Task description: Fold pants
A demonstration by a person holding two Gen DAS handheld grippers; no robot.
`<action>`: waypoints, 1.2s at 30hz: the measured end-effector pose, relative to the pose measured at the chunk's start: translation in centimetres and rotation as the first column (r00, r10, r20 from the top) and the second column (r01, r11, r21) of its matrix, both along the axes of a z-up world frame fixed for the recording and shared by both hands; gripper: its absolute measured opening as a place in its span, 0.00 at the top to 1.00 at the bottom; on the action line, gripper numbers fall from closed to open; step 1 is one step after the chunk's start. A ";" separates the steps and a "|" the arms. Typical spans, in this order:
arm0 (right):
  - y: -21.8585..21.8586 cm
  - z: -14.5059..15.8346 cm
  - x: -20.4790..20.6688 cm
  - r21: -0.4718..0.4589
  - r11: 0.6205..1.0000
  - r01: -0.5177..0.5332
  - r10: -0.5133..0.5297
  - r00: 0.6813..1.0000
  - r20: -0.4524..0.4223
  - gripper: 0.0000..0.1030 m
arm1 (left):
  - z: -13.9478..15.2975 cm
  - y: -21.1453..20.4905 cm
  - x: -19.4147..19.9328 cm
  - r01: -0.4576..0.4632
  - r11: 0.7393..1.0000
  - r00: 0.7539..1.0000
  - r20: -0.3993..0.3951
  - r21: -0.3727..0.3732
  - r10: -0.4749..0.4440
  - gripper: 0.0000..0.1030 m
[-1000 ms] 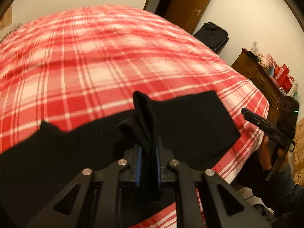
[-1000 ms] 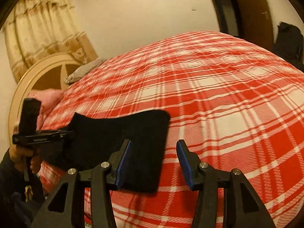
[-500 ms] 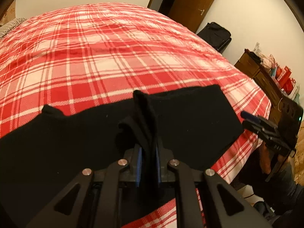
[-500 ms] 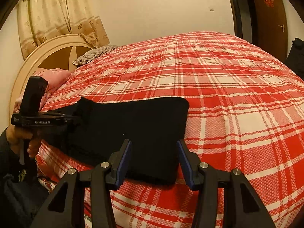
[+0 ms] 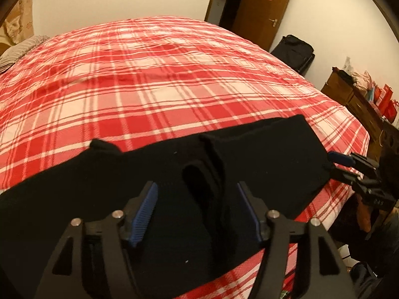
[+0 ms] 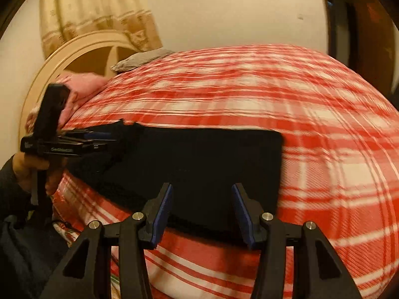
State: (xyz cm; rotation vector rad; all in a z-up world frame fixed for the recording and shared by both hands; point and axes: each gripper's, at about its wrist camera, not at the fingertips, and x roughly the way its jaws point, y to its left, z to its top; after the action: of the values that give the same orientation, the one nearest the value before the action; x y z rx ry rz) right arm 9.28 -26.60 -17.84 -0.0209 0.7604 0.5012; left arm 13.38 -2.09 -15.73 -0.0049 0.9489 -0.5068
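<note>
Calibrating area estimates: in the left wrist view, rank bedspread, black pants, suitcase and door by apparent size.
1. Plaid bedspread, largest.
2. Black pants; closest to the lens, so inflated.
3. Brown door.
4. Black suitcase, smallest.
Door and suitcase are far back, so their gap is unsure.

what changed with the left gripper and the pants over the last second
The left gripper let go: its jaws, shut on a raised fold of the black pants until half a second ago, now stand wide open, and that fold has slumped between them. The right gripper came in closer to the pants' near edge. It stayed open and empty, and the pants stayed flat on the plaid bed cover.
</note>
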 end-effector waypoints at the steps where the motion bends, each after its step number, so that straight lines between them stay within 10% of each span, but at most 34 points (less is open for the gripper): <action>1: 1.8 0.1 -0.2 -0.032 0.999 -0.043 0.043 0.999 0.015 0.51 | -0.1 0.0 0.0 0.001 1.000 1.000 0.001 0.008 -0.001 0.35; 7: 9.5 -1.9 -0.9 -0.222 0.951 -0.214 0.223 0.975 0.013 0.53 | -0.2 0.8 0.4 -0.043 0.999 0.999 0.009 0.000 0.043 0.29; 16: 12.0 -3.7 0.2 -0.291 0.928 -0.232 0.238 0.971 -0.015 0.91 | -1.4 0.6 2.7 -0.091 0.995 0.996 0.013 0.046 0.090 0.22; 22: 12.2 -3.7 -0.5 -0.277 0.921 -0.274 0.276 0.961 -0.032 0.90 | -1.6 0.9 2.8 -0.092 0.995 0.996 0.008 0.025 0.092 0.20; 26: 12.9 -4.0 -0.6 -0.287 0.910 -0.299 0.303 0.953 -0.032 0.67 | -1.6 1.0 2.9 -0.097 0.995 0.995 -0.001 0.018 0.097 0.20; 36: 14.1 -3.4 -0.5 -0.250 0.923 -0.293 0.298 0.954 -0.020 0.67 | -1.7 1.0 2.9 -0.098 0.995 0.995 -0.009 0.005 0.098 0.18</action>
State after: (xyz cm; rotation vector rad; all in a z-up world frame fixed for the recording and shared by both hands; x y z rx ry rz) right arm 8.79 -12.49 -21.27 -0.3813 0.8028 0.6883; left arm 16.29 -1.11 -17.38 -0.0491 0.9537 -0.4145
